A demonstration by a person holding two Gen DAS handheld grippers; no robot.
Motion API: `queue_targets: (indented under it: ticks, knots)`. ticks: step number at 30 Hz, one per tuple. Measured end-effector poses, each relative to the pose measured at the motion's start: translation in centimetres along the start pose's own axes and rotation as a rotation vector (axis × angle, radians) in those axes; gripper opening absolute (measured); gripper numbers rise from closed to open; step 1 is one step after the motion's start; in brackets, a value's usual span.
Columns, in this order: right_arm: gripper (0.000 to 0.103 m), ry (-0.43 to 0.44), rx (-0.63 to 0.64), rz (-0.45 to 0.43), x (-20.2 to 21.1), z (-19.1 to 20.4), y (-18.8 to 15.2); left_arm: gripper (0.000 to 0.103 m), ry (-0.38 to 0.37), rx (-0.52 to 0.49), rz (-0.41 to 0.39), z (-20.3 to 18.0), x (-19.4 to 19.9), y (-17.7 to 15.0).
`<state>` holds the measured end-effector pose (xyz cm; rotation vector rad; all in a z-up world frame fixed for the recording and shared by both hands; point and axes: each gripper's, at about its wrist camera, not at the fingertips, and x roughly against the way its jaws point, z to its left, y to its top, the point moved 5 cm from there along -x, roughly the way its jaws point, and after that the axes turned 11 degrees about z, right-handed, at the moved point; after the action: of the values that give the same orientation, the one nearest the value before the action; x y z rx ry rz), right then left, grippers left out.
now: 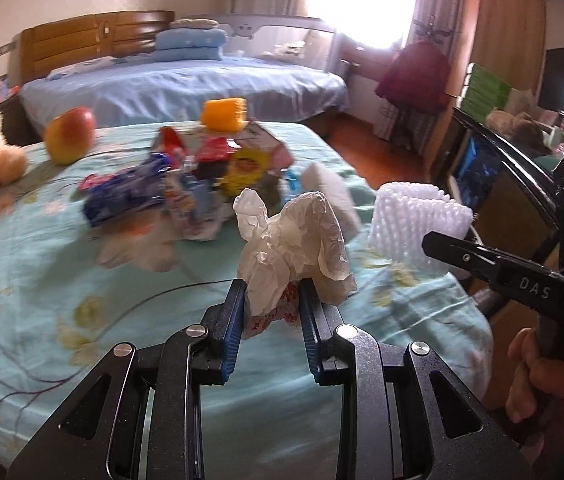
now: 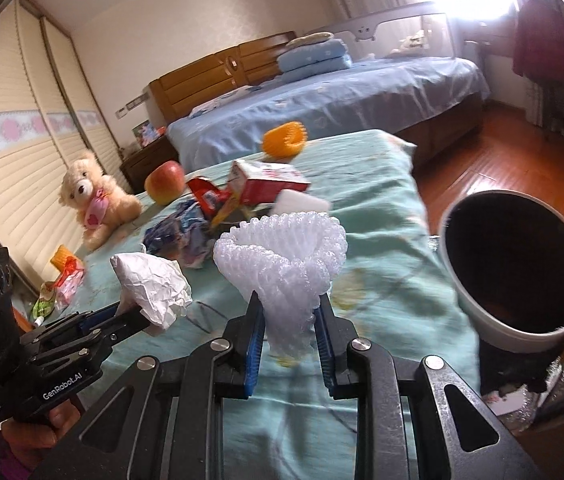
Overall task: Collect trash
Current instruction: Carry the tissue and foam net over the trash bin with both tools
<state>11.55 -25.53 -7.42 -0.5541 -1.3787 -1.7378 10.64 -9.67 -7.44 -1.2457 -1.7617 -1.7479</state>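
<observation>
Legible markings: "GenRobot.AI" is printed on the body of the left gripper [image 2: 137, 318] as seen from the right wrist view; "DAS" is printed on the right gripper's arm in the left wrist view. Print on the wrappers is too blurred to read.

Left gripper [image 1: 269, 304]: jaws closed on a crumpled white tissue [image 1: 298, 236], with a red-patterned scrap pinched below it.

Right gripper [image 2: 288, 322]: jaws closed on a white foam fruit net [image 2: 282, 256] (its lower end is squeezed between the blue pads).

Remaining trash: a pile of snack wrappers [image 2: 201, 216] lies mid-way along the table with the teal floral cloth [image 2: 382, 216], near an apple [image 2: 164, 182], an orange foam net [image 2: 284, 140] and a teddy bear [image 2: 93, 200].

Edges and clearance: the cloth's right edge drops to wood floor [image 2: 502, 148]. A round white bin [image 2: 518, 272] with a dark interior stands just beside that edge, mouth unobstructed. The near cloth area under both grippers is bare.
</observation>
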Motion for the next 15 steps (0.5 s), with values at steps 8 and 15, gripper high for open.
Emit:
queue_targets:
  ticks: [8,15]
  knots:
    - [0.024,-0.049,-0.052,-0.023,1.7,-3.5,-0.5,0.025,-0.047,-0.071,0.01,-4.1,-1.1,1.2]
    - [0.024,-0.098,-0.103,-0.043,3.1,-6.6,-0.5,0.025,-0.091,-0.128,0.026,-7.6,-2.4,2.5]
